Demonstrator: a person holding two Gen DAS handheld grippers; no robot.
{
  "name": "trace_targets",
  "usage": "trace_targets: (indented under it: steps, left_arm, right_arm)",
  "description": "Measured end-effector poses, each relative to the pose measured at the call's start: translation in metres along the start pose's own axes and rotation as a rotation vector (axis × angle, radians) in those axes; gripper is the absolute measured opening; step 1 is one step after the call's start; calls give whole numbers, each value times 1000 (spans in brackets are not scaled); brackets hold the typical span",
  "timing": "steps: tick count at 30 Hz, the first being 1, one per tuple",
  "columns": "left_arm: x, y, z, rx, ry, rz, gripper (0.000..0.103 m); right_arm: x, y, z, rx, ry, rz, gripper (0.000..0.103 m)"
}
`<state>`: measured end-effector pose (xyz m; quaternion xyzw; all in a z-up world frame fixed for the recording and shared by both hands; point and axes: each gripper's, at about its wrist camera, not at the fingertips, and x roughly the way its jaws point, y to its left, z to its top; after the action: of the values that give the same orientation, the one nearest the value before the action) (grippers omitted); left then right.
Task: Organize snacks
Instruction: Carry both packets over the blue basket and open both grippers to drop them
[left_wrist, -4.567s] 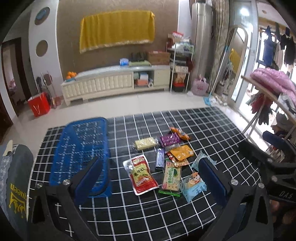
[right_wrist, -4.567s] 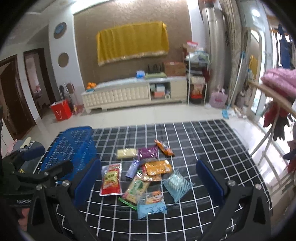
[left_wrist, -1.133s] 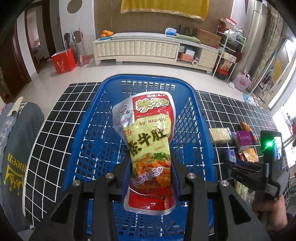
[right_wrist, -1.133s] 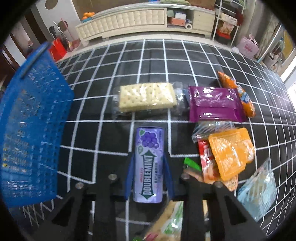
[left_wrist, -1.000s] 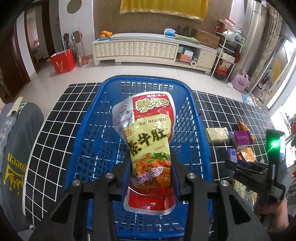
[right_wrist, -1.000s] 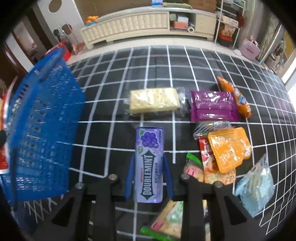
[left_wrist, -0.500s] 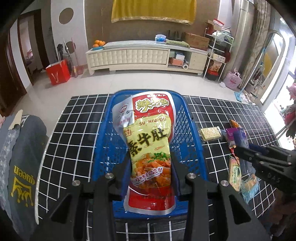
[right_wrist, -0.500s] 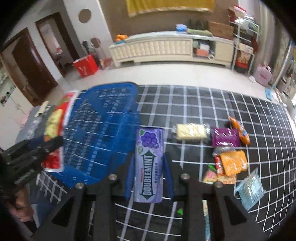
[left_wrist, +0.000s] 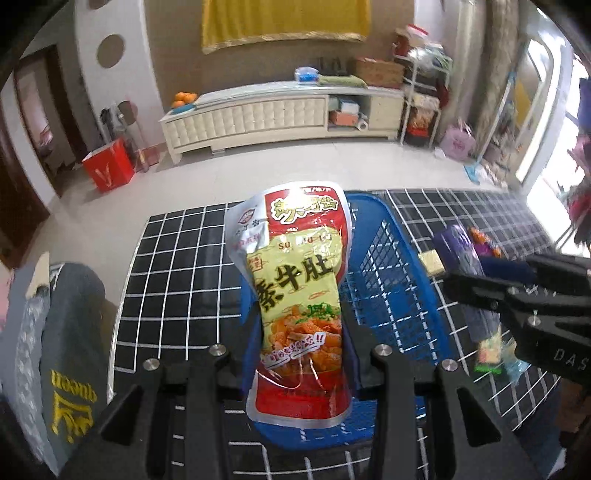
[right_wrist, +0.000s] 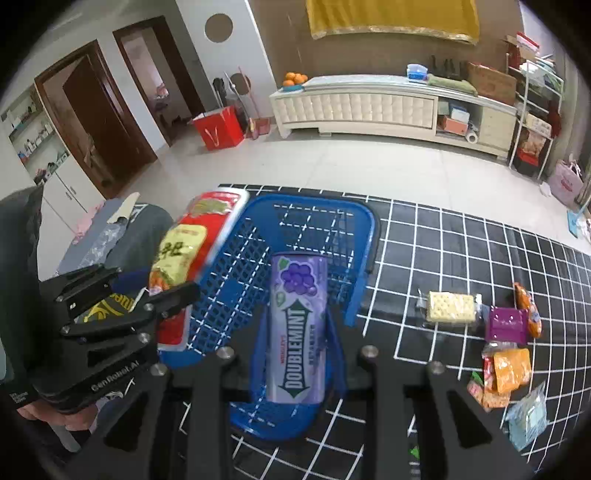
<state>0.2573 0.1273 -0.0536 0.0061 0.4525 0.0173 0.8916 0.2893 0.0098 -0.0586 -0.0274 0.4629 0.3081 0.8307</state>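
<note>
The red and yellow snack pouch is glossy, with a clear lower corner, and it stands upright in the left tongs, which are clamped on its lower part above the blue basket. The purple Doublemint gum pack is flat and long; the right tongs are closed on its two sides and hold it over the same basket. The basket sits on the black counter with white grid lines, near its left edge. To the right of the basket lie the other snacks: a cracker pack, a purple packet, an orange packet and a light blue packet. Between basket and snacks the counter is bare.
</note>
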Motion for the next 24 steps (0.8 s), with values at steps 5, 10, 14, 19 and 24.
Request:
trace_targets:
  steps: [5, 10, 14, 19, 24]
  left_arm:
    - [41, 3, 9, 29, 77, -27, 36]
    - [71, -4, 18, 44, 120, -42, 39]
    - [85, -5, 22, 33, 147, -53, 42]
    - [90, -9, 19, 43, 136, -58, 54]
    - [78, -5, 15, 47, 123, -29, 55]
  right_arm:
    - [19, -2, 8, 3, 28, -17, 35]
    - [26, -10, 14, 18, 34, -26, 35]
    - [27, -10, 13, 17, 36, -28, 35]
    - [28, -6, 12, 19, 43, -29, 35]
    - [20, -7, 10, 26, 46, -34, 35]
